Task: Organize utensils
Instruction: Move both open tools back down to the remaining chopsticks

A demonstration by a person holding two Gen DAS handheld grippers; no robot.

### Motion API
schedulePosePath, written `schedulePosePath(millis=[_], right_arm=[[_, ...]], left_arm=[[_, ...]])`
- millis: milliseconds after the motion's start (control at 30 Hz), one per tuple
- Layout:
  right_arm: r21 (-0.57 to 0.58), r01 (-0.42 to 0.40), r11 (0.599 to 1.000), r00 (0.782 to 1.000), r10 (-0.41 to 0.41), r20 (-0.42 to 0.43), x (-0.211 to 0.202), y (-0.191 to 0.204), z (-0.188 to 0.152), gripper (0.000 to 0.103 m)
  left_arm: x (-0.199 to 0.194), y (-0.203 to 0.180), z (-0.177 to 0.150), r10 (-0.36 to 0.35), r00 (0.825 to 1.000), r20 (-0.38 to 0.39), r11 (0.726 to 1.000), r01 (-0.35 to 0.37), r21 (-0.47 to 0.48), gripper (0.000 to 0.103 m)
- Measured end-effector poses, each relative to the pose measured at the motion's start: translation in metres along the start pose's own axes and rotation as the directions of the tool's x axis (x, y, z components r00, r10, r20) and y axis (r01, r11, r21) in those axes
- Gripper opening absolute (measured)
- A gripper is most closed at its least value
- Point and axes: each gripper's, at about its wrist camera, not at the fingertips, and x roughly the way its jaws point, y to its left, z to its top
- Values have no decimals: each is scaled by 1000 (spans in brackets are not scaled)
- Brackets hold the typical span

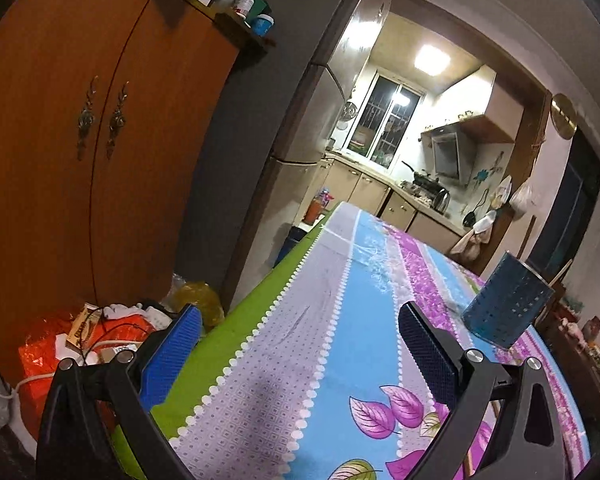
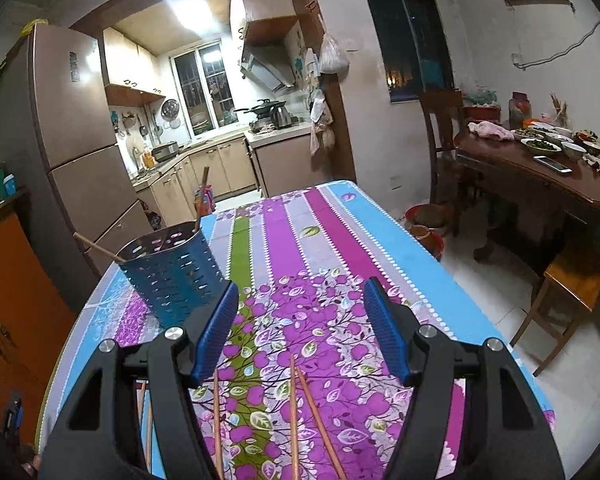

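Note:
A blue perforated utensil holder (image 2: 172,268) stands on the flowered tablecloth (image 2: 312,240), with two wooden chopsticks (image 2: 201,196) leaning out of it. Several more chopsticks (image 2: 294,412) lie flat on the cloth below my right gripper (image 2: 300,300), which is open with nothing between its blue pads; the holder is just left of its left finger. In the left wrist view the same holder (image 1: 508,304) sits to the right of my left gripper (image 1: 300,324). That gripper is open and empty over the cloth near the table's left edge (image 1: 236,332).
An orange wooden cabinet (image 1: 80,140) and a pile of bags (image 1: 100,340) lie left of the table. A fridge (image 2: 72,140) and kitchen counters are beyond. To the right stand a dark dining table (image 2: 540,168) with dishes and a wooden chair (image 2: 572,292).

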Motion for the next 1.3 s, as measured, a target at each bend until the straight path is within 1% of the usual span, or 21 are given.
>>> schedulePosePath(millis=[100, 133, 200, 333, 400, 467, 567, 667, 733, 833, 933, 967, 1067, 1133, 1200, 1233, 1300], right_arm=[[-39, -24, 999, 1000, 23, -11, 0, 12, -6, 62], [-68, -33, 997, 999, 32, -17, 0, 19, -10, 62], [-126, -65, 990, 998, 61, -32, -3, 33, -17, 62], [-195, -135, 971, 991, 129, -47, -14, 49, -30, 62], [-215, -174, 961, 985, 166, -53, -20, 53, -35, 63], [-223, -208, 952, 978, 201, -56, -27, 55, -39, 64], [-236, -250, 939, 968, 242, -62, -40, 55, -49, 64], [-264, -279, 923, 960, 274, -59, -58, 54, -59, 65], [-282, -287, 916, 957, 285, -49, -71, 53, -66, 65], [-292, -291, 911, 956, 292, -41, -91, 46, -80, 65], [-279, -301, 912, 953, 301, -43, -106, 32, -96, 66], [-275, -301, 913, 953, 300, -45, -109, 28, -102, 68], [-263, -297, 918, 955, 289, -69, -111, 14, -120, 68], [-266, -292, 919, 956, 277, -93, -107, 6, -133, 68], [-279, -310, 909, 950, 287, -121, -103, 2, -144, 68], [-292, -323, 900, 946, 295, -137, -99, 1, -150, 68], [-322, -351, 879, 936, 316, -158, -95, 0, -158, 67]], left_arm=[[-1, -2, -1, 17, 1000, 12, 1000, -17, 10, 98], [-2, -3, -1, 21, 1000, 15, 1000, -21, 15, 98], [0, -4, -2, 28, 1000, 10, 999, -28, 23, 98], [2, -5, -2, 52, 999, 6, 998, -52, 32, 98], [-1, -7, -3, 76, 997, 29, 996, -77, 35, 98], [-8, -10, -3, 110, 991, 74, 993, -113, 39, 98], [-23, -15, -4, 175, 980, 100, 983, -180, 45, 98], [-56, -18, -7, 148, 981, 126, 988, -151, 15, 98], [-76, -24, -11, 124, 983, 137, 990, -131, 42, 98], [-107, -36, -20, 70, 989, 133, 987, -88, 135, 98], [-133, -46, -30, 10, 993, 115, 972, -36, 231, 98], [-142, -51, -35, -13, 994, 104, 965, -15, 263, 98], [-159, -67, -46, -81, 994, 70, 948, 56, 312, 97], [-163, -82, -54, -113, 993, 46, 939, 91, 332, 94], [-161, -103, -65, -144, 990, -8, 922, 137, 362, 88], [-158, -113, -72, -156, 987, -34, 909, 157, 387, 86], [-154, -141, -91, -161, 983, -86, 860, 183, 476, 80]])
